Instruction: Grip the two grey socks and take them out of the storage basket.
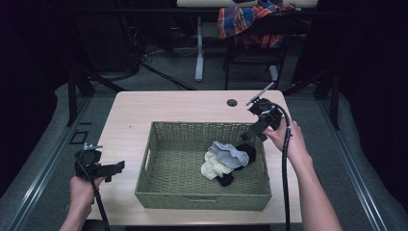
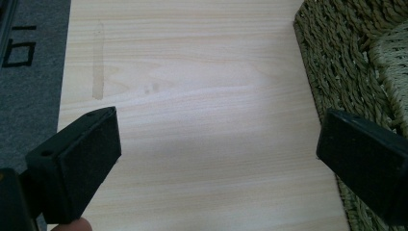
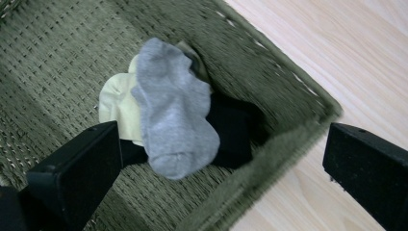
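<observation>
A green woven basket [image 1: 159, 192] stands in the middle of the wooden table [image 1: 178, 103]. Inside it, toward the right, lies a pile of socks: a grey sock [image 1: 230, 153] [image 3: 173, 110] on top, a pale yellow sock [image 1: 214, 168] [image 3: 115, 98] and a black sock [image 1: 248, 153] [image 3: 233, 127] beneath. My right gripper [image 1: 252, 131] [image 3: 216, 173] hovers open over the basket's right rim [image 3: 284, 139], empty. My left gripper [image 1: 114, 169] [image 2: 216, 159] is open and empty over bare table left of the basket wall [image 2: 337, 62].
A cable hole [image 1: 232, 102] sits in the table's far side. Behind the table stands a chair with a plaid cloth [image 1: 250, 21] draped on it. Grey floor [image 2: 29, 72] and metal rails border the table at left and right.
</observation>
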`<state>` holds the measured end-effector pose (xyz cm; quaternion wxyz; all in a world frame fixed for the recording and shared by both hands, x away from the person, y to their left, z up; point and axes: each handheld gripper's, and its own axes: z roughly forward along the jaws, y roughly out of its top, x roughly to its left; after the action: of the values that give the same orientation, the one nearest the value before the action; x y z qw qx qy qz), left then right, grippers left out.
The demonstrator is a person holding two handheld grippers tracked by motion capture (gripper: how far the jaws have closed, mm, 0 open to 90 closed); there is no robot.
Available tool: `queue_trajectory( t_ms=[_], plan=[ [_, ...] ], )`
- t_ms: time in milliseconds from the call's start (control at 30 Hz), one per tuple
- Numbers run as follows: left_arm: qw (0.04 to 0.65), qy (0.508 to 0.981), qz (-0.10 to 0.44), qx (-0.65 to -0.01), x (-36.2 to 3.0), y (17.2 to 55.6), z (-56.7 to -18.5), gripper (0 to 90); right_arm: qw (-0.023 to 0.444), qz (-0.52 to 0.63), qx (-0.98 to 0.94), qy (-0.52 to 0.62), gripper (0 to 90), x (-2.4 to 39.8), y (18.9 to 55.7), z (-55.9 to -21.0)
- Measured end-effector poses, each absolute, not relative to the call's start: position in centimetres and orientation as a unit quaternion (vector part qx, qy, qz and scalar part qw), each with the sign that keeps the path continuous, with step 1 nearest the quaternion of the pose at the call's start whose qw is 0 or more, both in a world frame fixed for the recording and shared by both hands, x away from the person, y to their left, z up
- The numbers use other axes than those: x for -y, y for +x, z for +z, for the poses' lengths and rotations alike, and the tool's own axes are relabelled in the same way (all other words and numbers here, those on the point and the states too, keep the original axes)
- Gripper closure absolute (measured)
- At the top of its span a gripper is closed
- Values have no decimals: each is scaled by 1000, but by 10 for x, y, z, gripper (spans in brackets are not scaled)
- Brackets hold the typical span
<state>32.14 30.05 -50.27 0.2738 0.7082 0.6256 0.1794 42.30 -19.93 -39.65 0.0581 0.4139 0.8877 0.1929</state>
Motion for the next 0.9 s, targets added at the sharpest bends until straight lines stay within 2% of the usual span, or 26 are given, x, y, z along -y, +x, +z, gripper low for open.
queue_trajectory(
  t_ms=[300,500,600,667,900],
  plan=[
    [275,708,179,-625,-300,321,-502,17,34,176,-908,378,0,169,420,-416],
    [277,709,178,-623,-300,322,-502,18,36,157,-915,369,1,156,423,-431],
    [278,709,178,-623,-301,322,-502,18,39,152,-916,370,33,153,423,-435],
    [278,709,178,-624,-301,323,-502,18,39,149,-917,368,124,152,422,-437],
    [279,710,178,-622,-299,322,-502,18,34,127,-925,356,180,144,424,-449]
  ],
)
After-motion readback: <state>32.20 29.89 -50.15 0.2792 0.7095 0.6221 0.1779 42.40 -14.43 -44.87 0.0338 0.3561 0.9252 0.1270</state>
